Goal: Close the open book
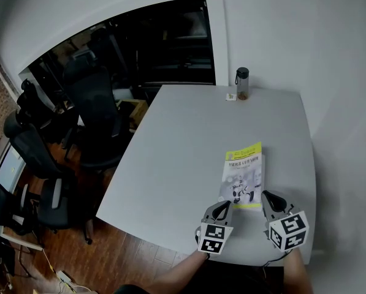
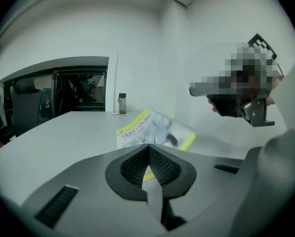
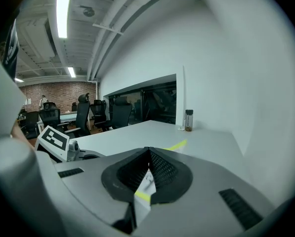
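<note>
Yellow-banded paperback book lies flat, cover up, on the grey table, just ahead of both tools. It looks already shut.

Left gripper: jaws together, nothing between them. Right gripper: the same.

Judgement: thin, light, with a floppy, glossy cover, likely slick. Best pinched at the free page edge, or pressed flat.

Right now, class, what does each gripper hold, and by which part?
Nothing. The left gripper and right gripper both have jaws shut, empty; the book lies on the table.
</note>
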The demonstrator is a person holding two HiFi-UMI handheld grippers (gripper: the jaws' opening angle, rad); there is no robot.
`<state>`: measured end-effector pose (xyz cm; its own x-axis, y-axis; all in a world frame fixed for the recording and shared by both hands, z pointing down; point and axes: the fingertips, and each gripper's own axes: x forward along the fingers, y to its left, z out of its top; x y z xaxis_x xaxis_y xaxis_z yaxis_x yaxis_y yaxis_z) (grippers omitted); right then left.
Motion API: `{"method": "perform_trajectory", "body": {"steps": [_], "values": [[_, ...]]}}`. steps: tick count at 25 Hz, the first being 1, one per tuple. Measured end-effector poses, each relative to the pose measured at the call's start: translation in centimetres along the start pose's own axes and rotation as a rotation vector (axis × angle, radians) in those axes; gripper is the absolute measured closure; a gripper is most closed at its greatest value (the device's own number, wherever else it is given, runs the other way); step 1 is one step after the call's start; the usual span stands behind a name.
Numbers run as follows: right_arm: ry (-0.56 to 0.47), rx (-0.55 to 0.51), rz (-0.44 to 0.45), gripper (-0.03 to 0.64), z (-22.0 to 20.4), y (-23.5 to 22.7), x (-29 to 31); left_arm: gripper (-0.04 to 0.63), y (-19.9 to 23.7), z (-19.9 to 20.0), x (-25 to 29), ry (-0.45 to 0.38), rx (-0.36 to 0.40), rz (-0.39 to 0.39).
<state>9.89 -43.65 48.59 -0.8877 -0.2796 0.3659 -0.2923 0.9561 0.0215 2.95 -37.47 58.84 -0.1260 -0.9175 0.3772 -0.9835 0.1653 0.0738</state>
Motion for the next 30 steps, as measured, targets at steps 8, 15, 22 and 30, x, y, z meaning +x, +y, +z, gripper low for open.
{"method": "perform_trajectory", "body": {"steps": [8,15,22,30], "values": [[-0.052,0.009,0.003,0.612,1.8,-0.3,0.6,0.591,0.7,5.2,-0.9,-0.041,-0.010,-0.032],[-0.114,-0.003,0.011,0.612,4.2,0.2,0.9,0.591,0.7,10.3,-2.1,-0.098,-0.004,-0.073],[-0.195,-0.021,0.016,0.612,7.3,0.5,0.0,0.591,0.0,14.9,-4.1,-0.156,0.034,-0.093],[-0.300,-0.037,0.067,0.612,9.9,-0.5,-3.4,0.591,-2.5,17.5,-6.0,-0.177,0.024,-0.068]]}}
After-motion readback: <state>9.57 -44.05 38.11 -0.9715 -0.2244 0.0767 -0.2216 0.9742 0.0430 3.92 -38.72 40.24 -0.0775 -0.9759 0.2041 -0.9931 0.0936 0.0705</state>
